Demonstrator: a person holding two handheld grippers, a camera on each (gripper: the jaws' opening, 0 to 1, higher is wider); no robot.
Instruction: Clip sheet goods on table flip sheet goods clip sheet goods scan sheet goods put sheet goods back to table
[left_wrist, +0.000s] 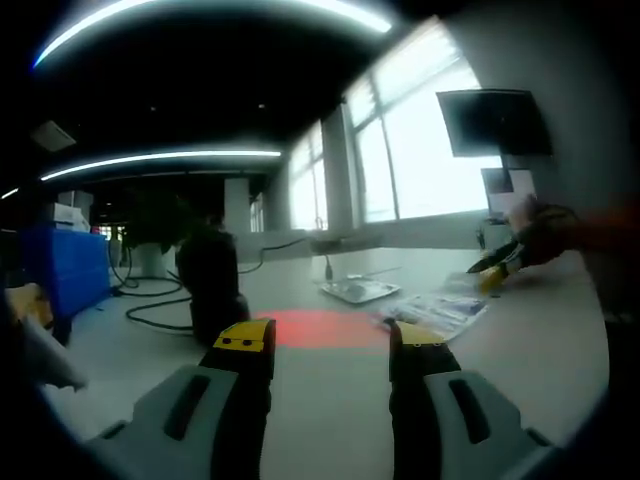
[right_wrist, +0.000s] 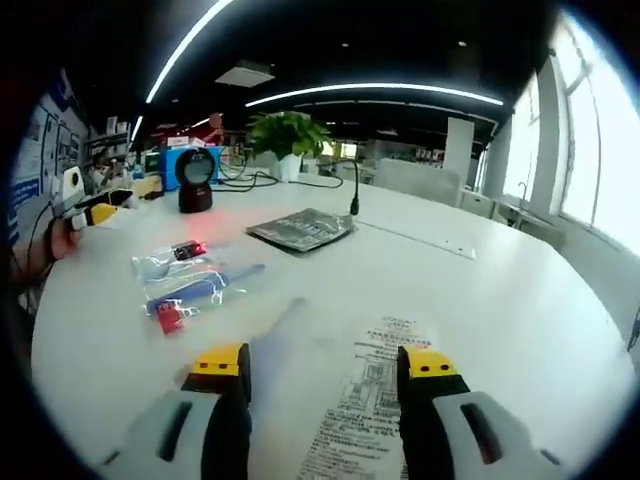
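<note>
In the right gripper view a printed paper sheet (right_wrist: 372, 400) lies flat on the white table (right_wrist: 500, 300), between and just ahead of my right gripper (right_wrist: 325, 368), which is open and holds nothing. A clear plastic packet (right_wrist: 185, 285) with blue and red contents lies to the left, and a dark foil packet (right_wrist: 300, 228) sits farther back. In the left gripper view my left gripper (left_wrist: 330, 345) is open and empty over a red glow (left_wrist: 320, 326) on the table. The foil packet (left_wrist: 358, 290) and the clear packet (left_wrist: 440, 312) lie beyond it.
A black scanner (left_wrist: 212, 280) stands on the table just left of the red glow; it is the scanner (right_wrist: 195, 182) at the back left, before a blue box. Black cables (left_wrist: 150, 300) trail behind it. A potted plant (right_wrist: 288, 135) and a gooseneck stalk (right_wrist: 355, 190) stand farther back.
</note>
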